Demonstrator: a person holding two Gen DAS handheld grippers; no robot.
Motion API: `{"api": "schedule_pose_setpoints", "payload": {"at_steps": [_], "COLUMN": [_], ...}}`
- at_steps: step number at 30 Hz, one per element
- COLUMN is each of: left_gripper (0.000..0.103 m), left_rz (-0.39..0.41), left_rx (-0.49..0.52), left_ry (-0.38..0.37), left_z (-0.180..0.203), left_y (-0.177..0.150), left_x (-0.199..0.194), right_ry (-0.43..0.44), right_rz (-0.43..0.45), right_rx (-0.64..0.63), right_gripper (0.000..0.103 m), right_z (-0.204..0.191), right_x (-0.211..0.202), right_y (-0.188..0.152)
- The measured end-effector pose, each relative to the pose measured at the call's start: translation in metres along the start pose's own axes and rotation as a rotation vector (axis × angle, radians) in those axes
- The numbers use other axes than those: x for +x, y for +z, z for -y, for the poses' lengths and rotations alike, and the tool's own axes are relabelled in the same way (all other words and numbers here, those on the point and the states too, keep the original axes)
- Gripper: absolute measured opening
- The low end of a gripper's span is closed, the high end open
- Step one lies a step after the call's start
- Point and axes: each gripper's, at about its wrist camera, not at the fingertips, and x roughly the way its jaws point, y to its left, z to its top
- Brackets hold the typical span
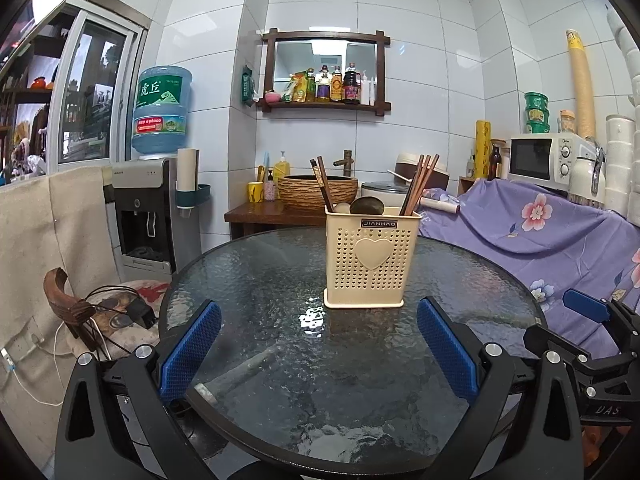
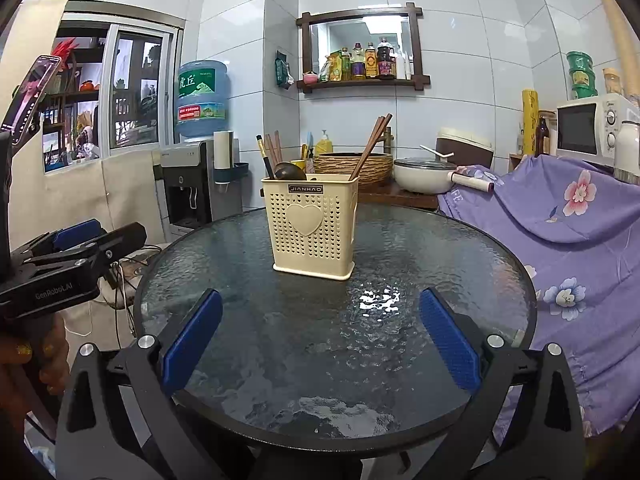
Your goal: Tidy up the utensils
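Judged essentially complete: chopsticks [image 1: 420,184] and spoons [image 1: 366,205] upright in cream holder [image 1: 372,258] mid-bench [image 1: 280,360], nothing loose on the glass, left tool [image 1: 318,350] and right tool [image 2: 320,344] both wide open, empty, held well short.

Each black plastic two-finger gripper, the left gripper [image 1: 319,344] and the right gripper [image 2: 320,336], has angular arms with triangular cut-outs, round silver screws at the joints, and blue, finely ribbed rubber pads [image 1: 192,350] lining its jaws. In the right wrist view, at nine o'clock, the left tool's side carries white lettering "GenRobot.AI" and a phone [image 2: 30,96] on a black stalk. At eight o'clock, the hand [image 2: 28,364] on its grip wears glittery gold nail polish.
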Motion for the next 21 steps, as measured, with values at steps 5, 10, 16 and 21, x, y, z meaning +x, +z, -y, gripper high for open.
{"api": "schedule_pose_setpoints", "payload": {"at_steps": [5, 10, 16, 21], "left_gripper": [0.096, 0.096, 0.096, 0.096], "left_rz": [-0.007, -0.009, -0.009, -0.01], "left_rx": [0.002, -0.001, 0.001, -0.001], "left_ry": [0.0, 0.0, 0.002, 0.001], "left_z": [0.0019, 0.0004, 0.0001, 0.0001], "left_y": [-0.0005, -0.0014, -0.0017, -0.0014], "left_x": [0.0018, 0.0017, 0.0017, 0.0016], "right_ry": [-0.001, -0.001, 0.001, 0.004], "right_rz": [0.002, 0.001, 0.001, -0.005], "right_rx": [-0.001, -0.003, -0.003, -0.004], "right_gripper": [0.097, 0.097, 0.097, 0.097], "right_z": [0.0, 0.0, 0.0, -0.0001], "right_x": [-0.0003, -0.0004, -0.0009, -0.0006], "right_y": [-0.0002, -0.0019, -0.0025, -0.0017]}}
